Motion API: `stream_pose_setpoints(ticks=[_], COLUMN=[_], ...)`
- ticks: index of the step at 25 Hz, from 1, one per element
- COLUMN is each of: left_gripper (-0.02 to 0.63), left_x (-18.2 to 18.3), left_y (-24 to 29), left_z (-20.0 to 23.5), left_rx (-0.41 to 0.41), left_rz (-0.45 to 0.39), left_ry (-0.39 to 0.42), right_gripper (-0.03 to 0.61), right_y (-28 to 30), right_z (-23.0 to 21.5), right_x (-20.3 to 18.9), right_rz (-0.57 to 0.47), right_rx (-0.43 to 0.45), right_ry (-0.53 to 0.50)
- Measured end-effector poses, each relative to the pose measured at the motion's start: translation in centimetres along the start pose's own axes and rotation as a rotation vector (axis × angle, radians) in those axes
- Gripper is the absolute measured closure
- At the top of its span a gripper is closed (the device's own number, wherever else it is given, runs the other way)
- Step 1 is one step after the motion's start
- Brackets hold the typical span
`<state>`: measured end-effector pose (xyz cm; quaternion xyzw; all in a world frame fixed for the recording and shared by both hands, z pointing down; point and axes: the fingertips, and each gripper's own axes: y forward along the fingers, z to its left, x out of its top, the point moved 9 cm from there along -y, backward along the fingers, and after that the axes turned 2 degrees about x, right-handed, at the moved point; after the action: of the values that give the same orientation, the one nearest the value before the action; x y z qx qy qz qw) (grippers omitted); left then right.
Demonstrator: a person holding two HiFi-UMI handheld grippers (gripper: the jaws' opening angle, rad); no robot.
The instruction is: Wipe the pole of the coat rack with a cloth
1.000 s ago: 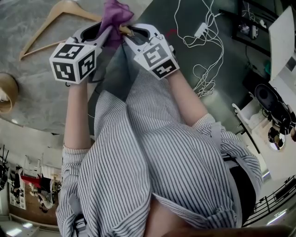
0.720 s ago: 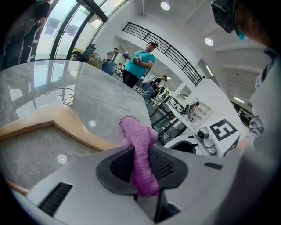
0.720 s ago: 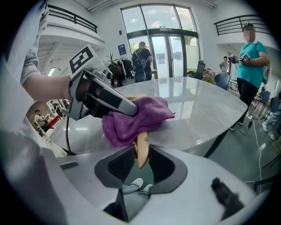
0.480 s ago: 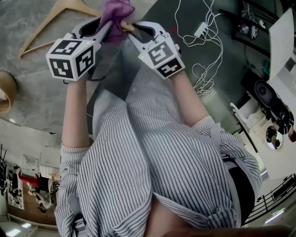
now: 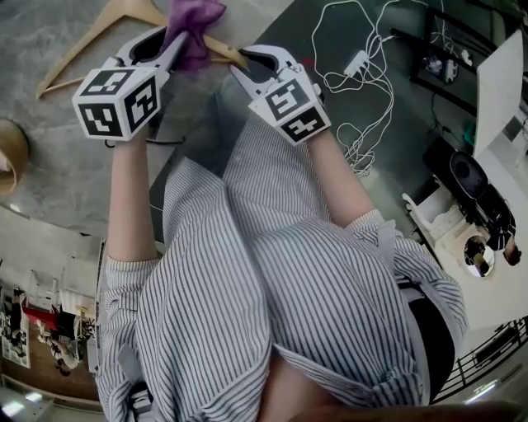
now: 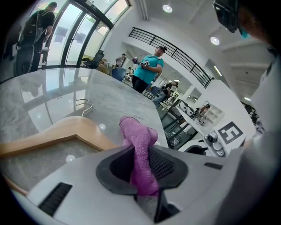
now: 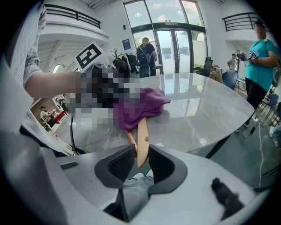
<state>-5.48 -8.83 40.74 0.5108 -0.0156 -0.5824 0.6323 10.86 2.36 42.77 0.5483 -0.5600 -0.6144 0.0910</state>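
A wooden hanger [image 5: 99, 33] lies on the grey marble table [image 5: 58, 157] at the top left of the head view. My left gripper [image 5: 177, 51] is shut on a purple cloth [image 5: 194, 23], which drapes over the hanger's right arm. In the left gripper view the cloth [image 6: 140, 149] stands up between the pads, with the hanger [image 6: 57, 136] just beyond. My right gripper [image 5: 245, 64] is shut on the tip of that same hanger arm [image 7: 142, 140], and the cloth [image 7: 138, 107] is bunched a little farther along it. No coat rack pole is in view.
White cables and a power strip [image 5: 359, 58] lie on the dark floor to the right. A round wooden object [image 5: 10, 161] sits at the table's left edge. A white bench with equipment [image 5: 487, 239] stands at far right. People stand in the background [image 6: 149, 70].
My left gripper has slid the purple cloth leftward along the hanger arm, away from the right gripper. The right gripper has shifted slightly right while keeping hold of the hanger tip.
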Motion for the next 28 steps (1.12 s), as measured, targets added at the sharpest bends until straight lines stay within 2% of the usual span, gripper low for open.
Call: stream_pose_setpoints(ticks=[24,28], left_gripper=[0.525,0.525], left_x=[2.9,3.4], left_y=[-0.4,-1.2], left_z=[4.3,5.0], left_rx=[0.115,0.13], left_rz=[-0.062,-0.069], left_ry=[-0.05,-0.037], right_gripper=[0.474,0.474], right_y=[0.4,0.3], right_z=[-2.2,-2.0], right_x=[0.9,1.2], right_rz=[0.071,0.085], right_rx=[0.068,0.079], right_ry=[-0.003,-0.01])
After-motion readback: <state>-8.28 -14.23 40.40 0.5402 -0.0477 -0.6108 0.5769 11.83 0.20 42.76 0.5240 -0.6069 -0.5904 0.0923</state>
